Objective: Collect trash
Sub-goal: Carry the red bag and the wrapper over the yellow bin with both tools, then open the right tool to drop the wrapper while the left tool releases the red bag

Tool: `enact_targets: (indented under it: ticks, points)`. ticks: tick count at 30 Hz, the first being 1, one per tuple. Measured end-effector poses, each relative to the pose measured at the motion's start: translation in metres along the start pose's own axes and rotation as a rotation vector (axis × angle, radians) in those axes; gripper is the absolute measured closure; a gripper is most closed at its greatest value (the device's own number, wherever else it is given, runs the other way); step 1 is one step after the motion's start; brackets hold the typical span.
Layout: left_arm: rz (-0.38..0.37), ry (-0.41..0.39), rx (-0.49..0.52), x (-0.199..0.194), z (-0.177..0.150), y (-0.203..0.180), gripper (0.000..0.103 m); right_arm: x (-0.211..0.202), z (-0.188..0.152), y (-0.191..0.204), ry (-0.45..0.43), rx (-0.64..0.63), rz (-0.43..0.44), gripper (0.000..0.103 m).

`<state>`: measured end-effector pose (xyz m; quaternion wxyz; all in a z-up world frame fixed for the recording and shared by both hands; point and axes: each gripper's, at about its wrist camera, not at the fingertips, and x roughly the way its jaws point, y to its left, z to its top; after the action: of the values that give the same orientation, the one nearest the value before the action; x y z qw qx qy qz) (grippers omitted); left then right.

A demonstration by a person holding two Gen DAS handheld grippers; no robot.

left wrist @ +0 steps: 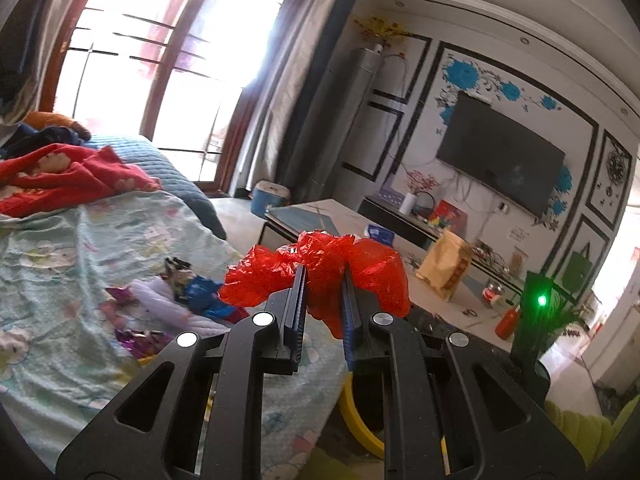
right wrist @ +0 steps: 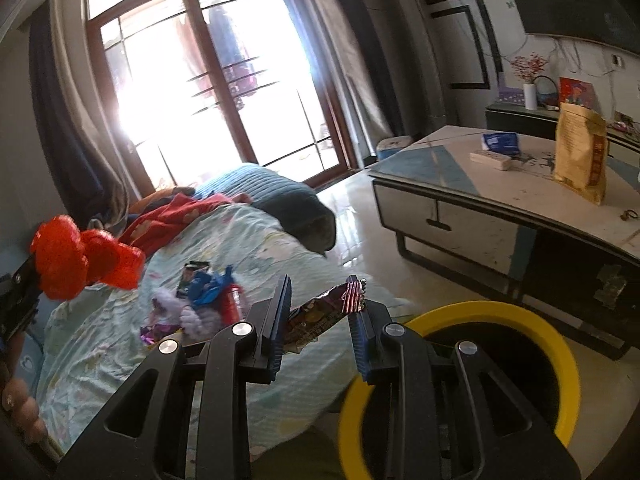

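Low in the right wrist view, the right tongs stand fairly wide, with a crinkled snack wrapper lying across the gap between them; whether either finger actually presses it cannot be told. Just right of them, at the lower right of the frame, sits the yellow-rimmed bin on the pale floor, its dark mouth open upward.

Over in the left wrist view, the left tongs are drawn narrow, clamped on a bunched red plastic bag that billows out on both sides of the fingers at frame centre. The same bag shows as a red lump at the left edge of the right view.

Beyond the tongs, mid-left in both views, a small pile of wrappers rests on the floral bedsheet of the bed: blue, purple and white scraps touching one another. Further back lies a red blanket beside a blue pillow.

To the right stands the tabletop, carrying a tall yellow pouch, upright, and a blue packet. Farthest off, the bright window fills the upper left.
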<state>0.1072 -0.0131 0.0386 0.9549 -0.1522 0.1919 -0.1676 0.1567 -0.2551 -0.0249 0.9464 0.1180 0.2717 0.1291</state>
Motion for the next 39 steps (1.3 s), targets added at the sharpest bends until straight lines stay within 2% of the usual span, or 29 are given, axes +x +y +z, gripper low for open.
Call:
enact_targets:
  ticks: [17, 28, 34, 37, 39]
  points:
    - [-0.172, 0.165, 0.132, 0.044, -0.056, -0.066, 0.093, -0.018, 0.000, -0.074, -0.006, 0.044, -0.139, 0.076]
    - [-0.290, 0.359, 0.180, 0.090, -0.109, -0.098, 0.093, -0.010, -0.010, -0.112, 0.061, 0.067, -0.183, 0.076]
    - [-0.338, 0.458, 0.215, 0.114, -0.137, -0.113, 0.093, -0.002, -0.018, -0.131, 0.107, 0.094, -0.168, 0.075]
    - [-0.331, 0.485, 0.224, 0.124, -0.144, -0.116, 0.088, 0.001, -0.020, -0.135, 0.121, 0.115, -0.166, 0.075]
    - [-0.321, 0.490, 0.225, 0.128, -0.146, -0.116, 0.076, 0.004, -0.020, -0.137, 0.132, 0.120, -0.159, 0.072]
